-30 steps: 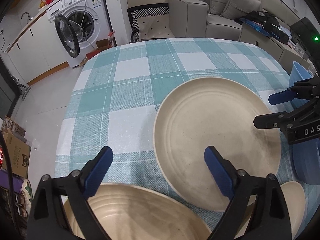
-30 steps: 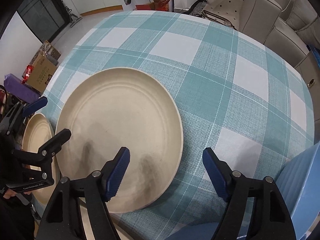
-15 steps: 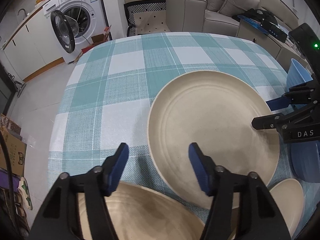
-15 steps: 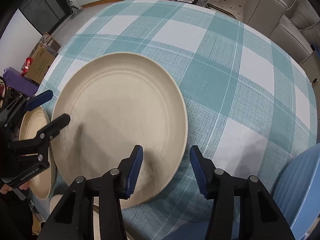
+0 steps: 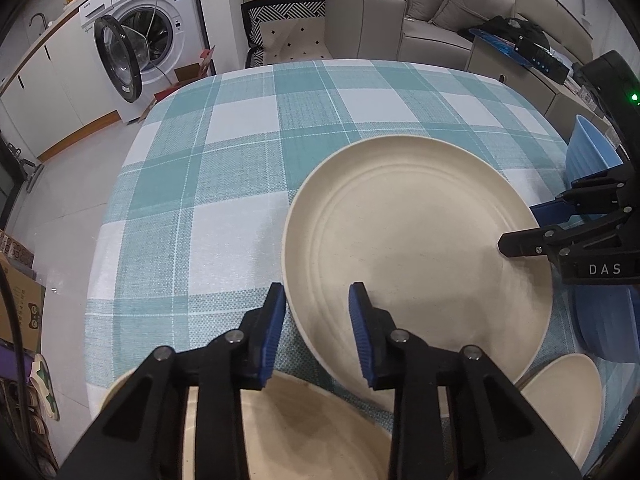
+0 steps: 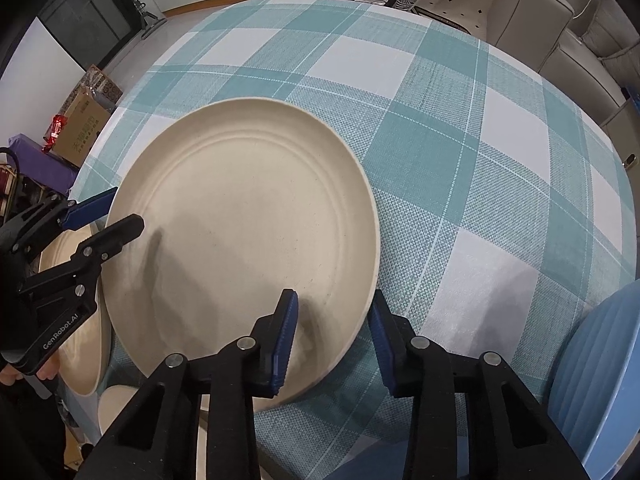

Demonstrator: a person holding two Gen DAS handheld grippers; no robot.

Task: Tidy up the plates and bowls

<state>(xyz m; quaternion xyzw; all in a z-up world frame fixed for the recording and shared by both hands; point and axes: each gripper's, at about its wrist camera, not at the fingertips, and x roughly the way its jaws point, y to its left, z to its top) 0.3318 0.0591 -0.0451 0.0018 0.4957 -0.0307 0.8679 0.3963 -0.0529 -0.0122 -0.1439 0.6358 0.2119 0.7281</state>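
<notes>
A large beige plate lies on the teal checked tablecloth. My left gripper straddles the plate's near left rim, one blue pad outside the edge and one over the inside. Its jaws are closing, with a gap still showing at the rim. My right gripper straddles the opposite rim the same way and is also closing. Each gripper shows in the other's view: the right gripper, the left gripper.
A beige bowl sits under my left gripper, and a small beige dish lies beside it. Blue bowls stand at the table's right edge. A washing machine and a sofa lie beyond the table.
Both grippers' jaws have narrowed from wide open until they closely straddle the plate's opposite rims. Neither hand has shifted much, and the plate lies where it was.
</notes>
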